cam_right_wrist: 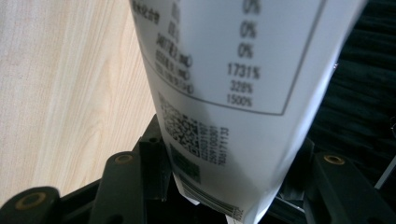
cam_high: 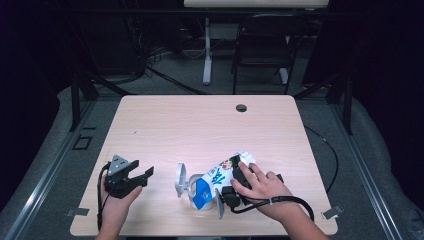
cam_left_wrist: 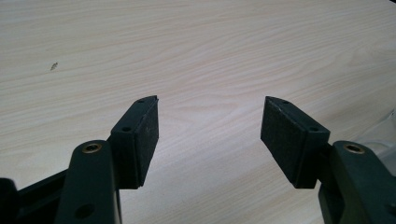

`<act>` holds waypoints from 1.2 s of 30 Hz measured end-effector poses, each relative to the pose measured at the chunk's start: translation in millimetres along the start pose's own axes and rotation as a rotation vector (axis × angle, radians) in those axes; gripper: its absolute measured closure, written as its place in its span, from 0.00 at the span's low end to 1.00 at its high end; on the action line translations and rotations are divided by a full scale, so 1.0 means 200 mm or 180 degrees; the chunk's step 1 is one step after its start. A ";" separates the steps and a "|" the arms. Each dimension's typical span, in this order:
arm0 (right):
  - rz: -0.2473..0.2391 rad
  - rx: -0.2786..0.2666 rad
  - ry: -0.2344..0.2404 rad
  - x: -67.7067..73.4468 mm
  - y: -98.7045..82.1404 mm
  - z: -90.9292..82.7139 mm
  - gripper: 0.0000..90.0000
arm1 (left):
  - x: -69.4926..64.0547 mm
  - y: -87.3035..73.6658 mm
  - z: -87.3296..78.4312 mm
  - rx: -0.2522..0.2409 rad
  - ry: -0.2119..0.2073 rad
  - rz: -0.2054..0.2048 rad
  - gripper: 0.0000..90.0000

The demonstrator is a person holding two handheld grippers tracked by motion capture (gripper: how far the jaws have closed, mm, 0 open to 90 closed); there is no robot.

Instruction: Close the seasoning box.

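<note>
Carton: white, blue and green printed paper drink carton, lying tilted near the front edge of the bench, right of its middle, its gabled end toward the right rear and its blue end toward the front.
Carton in the right gripper view: white side panel with a printed table of figures, a square code and a barcode, standing between the two black jaws and touching both.
Right tongs: black two-jaw right gripper under the person's right hand, pinching the carton across its width, jaws far apart because the carton is wide.
Left tongs: black two-jaw left gripper with a grey three-cornered plate on top, held near the front left corner of the bench, jaws spread, only bare wood between the pads.
Gap: left gripper well apart from the carton, pointing toward it.
Bench: pale wooden table top with rounded corners and a small round hole near the rear edge.
Small white part: curved pale piece just beside the carton's blue end, its nature unclear.
</note>
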State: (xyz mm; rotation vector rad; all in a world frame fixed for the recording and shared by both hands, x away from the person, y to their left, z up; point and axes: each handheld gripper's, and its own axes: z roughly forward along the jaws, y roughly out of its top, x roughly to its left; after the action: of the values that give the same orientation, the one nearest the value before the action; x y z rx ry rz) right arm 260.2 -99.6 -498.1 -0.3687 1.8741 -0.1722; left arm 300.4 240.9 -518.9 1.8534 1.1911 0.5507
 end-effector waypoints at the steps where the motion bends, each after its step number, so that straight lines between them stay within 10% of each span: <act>1: -0.0001 0.0000 -0.0001 0.00 0.00 0.00 0.54 | 0.00 0.00 0.00 0.0001 -0.0001 0.0001 0.41; 36: -0.0033 -0.0018 -0.0021 -0.01 0.00 0.00 0.56 | 0.00 0.00 0.00 0.0000 0.0008 0.0001 0.41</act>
State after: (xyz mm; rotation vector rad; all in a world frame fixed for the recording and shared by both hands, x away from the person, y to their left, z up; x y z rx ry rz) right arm 260.0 -99.5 -496.2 -0.3827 1.8668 -0.1725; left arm 300.4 241.3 -518.6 1.8534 1.1923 0.5533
